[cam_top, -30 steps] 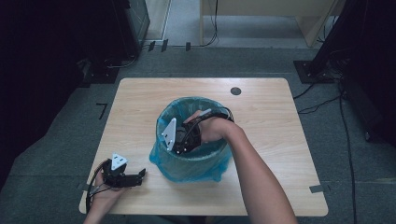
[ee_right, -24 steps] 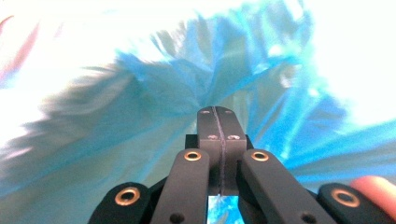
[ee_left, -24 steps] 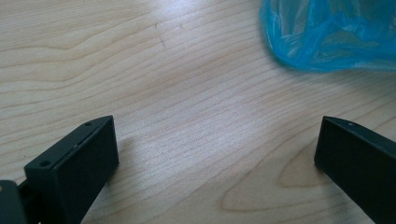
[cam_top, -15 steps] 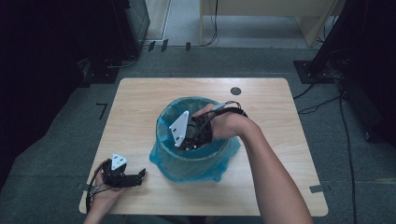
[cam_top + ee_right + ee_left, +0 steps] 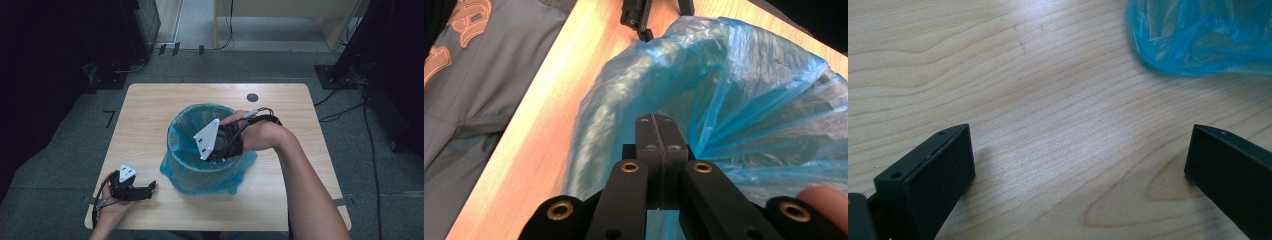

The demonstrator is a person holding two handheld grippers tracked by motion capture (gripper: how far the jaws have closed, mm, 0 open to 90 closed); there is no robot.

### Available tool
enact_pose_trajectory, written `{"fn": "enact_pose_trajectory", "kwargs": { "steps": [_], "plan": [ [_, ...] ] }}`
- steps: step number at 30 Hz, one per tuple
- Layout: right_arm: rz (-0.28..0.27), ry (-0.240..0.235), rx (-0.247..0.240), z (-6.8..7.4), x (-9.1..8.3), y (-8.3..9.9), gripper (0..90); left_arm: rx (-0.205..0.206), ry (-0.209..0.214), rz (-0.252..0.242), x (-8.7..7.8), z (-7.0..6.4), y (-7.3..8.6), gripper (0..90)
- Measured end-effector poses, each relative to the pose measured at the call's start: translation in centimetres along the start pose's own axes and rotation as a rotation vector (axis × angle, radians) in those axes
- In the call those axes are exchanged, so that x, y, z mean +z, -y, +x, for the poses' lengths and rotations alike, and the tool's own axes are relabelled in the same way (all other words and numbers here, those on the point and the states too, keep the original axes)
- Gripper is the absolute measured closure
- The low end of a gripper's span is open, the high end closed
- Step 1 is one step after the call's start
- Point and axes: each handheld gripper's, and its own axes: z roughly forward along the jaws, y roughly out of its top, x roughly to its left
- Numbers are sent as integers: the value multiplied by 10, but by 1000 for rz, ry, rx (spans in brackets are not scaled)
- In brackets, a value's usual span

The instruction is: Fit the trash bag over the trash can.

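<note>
Seating the liner in the bin

Here our left tongs [image 5: 150, 188] rest wide open and empty on the desk [image 5: 150, 110]. Beyond, our right tongs [image 5: 657, 131], pressed shut, reach inside the blue bag [image 5: 187, 125] lining the bin mid-desk; whether film is pinched, we cannot tell. Press gently outward, lest it tear.

Left gripper [image 5: 1078, 165] over bare wooden table [image 5: 998, 75], jaws spread wide, nothing between. Crumpled blue bag [image 5: 1198, 35] at 1 o'clock, apart from jaws.
</note>
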Motion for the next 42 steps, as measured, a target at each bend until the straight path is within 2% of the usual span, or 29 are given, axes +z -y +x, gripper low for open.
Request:
{"fn": "enact_pose_trajectory", "kwargs": {
  "steps": [8, 14, 19, 22, 28, 34, 40, 42],
  "plan": [
    [-19, 1, -1, 13, -15, 6, 900, 1, 0, 2, 0, 0, 0, 0],
    [-3, -19, -6, 24, -19, 7, 900, 1, 0, 2, 0, 0, 0, 0],
    [-20, -36, 18, 29, -23, 9, 900, 0, 0, 2, 0, 0, 0, 0],
    [-15, -36, 16, 33, -24, 12, 900, 1, 0, 1, 0, 0, 0, 0],
    [-45, -52, 17, 43, -29, 19, 878, 1, 0, 1, 0, 0, 0, 0],
    [-33, -101, 26, 54, -26, 27, 762, 1, 0, 1, 0, 0, 0, 0],
    [-37, -134, 29, 66, -23, 34, 613, 0, -1, 1, 0, 0, 0, 0],
    [-38, -132, 29, 71, -22, 37, 560, 0, 0, 1, 0, 0, 0, 0]
  ]
}}
